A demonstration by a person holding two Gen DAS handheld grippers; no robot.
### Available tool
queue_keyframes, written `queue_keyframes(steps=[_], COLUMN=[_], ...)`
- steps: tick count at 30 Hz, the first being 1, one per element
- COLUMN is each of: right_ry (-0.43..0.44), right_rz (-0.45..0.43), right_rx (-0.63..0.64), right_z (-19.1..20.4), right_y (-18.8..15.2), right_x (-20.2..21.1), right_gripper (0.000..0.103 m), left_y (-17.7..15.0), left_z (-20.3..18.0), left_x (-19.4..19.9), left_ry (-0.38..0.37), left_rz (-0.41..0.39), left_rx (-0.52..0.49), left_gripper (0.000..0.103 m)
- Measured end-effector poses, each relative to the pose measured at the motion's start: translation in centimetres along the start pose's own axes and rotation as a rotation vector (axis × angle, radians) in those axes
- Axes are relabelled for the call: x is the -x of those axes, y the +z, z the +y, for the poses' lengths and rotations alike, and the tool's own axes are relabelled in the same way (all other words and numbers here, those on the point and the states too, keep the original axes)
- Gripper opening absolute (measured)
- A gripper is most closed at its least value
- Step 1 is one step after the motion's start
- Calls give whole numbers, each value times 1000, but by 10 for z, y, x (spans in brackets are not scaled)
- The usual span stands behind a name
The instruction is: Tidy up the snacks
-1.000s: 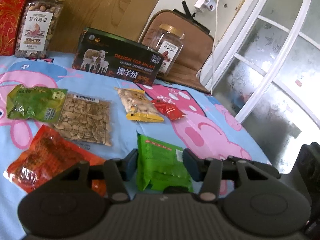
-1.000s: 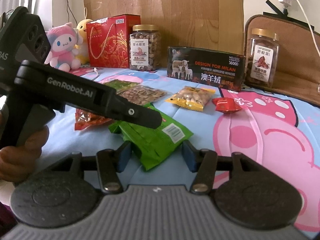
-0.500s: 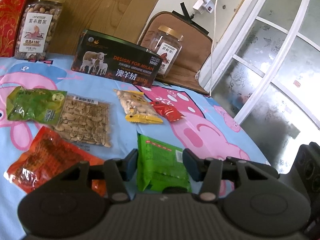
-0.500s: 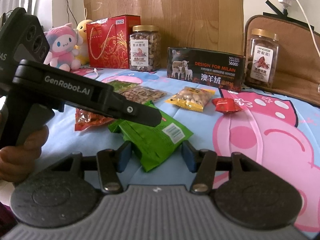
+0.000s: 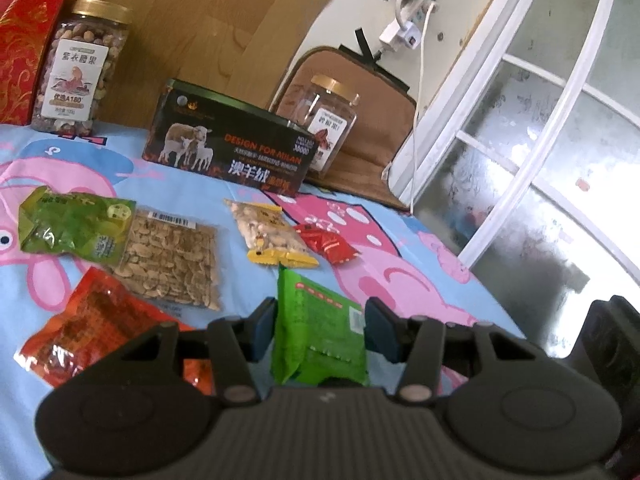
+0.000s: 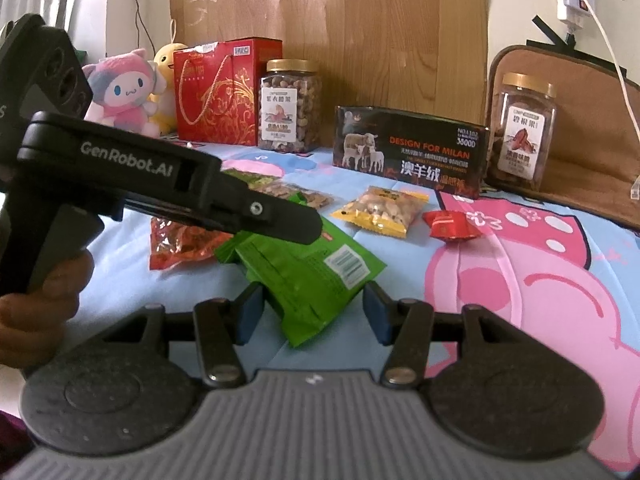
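Note:
A bright green snack pack (image 5: 320,332) lies on the pig-print sheet, between the open fingers of my left gripper (image 5: 320,326). It also shows in the right wrist view (image 6: 308,276), between the open fingers of my right gripper (image 6: 312,312). Both grippers hover just above it and neither grips it. The left gripper's body (image 6: 168,188) crosses the right wrist view over the pack. Further back lie an orange-red pack (image 5: 92,324), a clear seed pack (image 5: 172,260), a second green pack (image 5: 72,228), a yellow nut pack (image 5: 272,236) and a small red packet (image 5: 328,244).
Along the back stand a nut jar (image 5: 80,68), a black box with sheep on it (image 5: 232,152), a second jar (image 5: 328,124) against a brown cushion, and a red gift bag (image 6: 224,96). Plush toys (image 6: 128,88) sit far left. A window (image 5: 540,140) bounds the right side.
Both grippers have barely moved. The left wrist view has crept slightly forward and down over the green pack. No pack has shifted.

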State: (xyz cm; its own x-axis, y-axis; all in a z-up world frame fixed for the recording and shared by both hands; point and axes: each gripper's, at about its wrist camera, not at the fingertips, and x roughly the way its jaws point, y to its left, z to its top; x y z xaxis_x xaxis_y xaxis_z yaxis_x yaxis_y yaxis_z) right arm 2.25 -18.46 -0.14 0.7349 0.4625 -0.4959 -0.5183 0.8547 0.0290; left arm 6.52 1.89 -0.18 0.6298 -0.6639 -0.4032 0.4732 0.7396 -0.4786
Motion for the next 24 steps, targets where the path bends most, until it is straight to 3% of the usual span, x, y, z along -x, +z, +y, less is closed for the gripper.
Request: queue_keyframes(steps=[24], right_ry=[-13], right_rz=[-7], right_rx=[24], right_z=[5], right_y=[3], right_x=[-5], right_gripper=[57], left_y=[2], left_z=[9], left_x=[6], left_ry=[-19], left_rz=[-33], left_rx=[51], left_gripper=[48])
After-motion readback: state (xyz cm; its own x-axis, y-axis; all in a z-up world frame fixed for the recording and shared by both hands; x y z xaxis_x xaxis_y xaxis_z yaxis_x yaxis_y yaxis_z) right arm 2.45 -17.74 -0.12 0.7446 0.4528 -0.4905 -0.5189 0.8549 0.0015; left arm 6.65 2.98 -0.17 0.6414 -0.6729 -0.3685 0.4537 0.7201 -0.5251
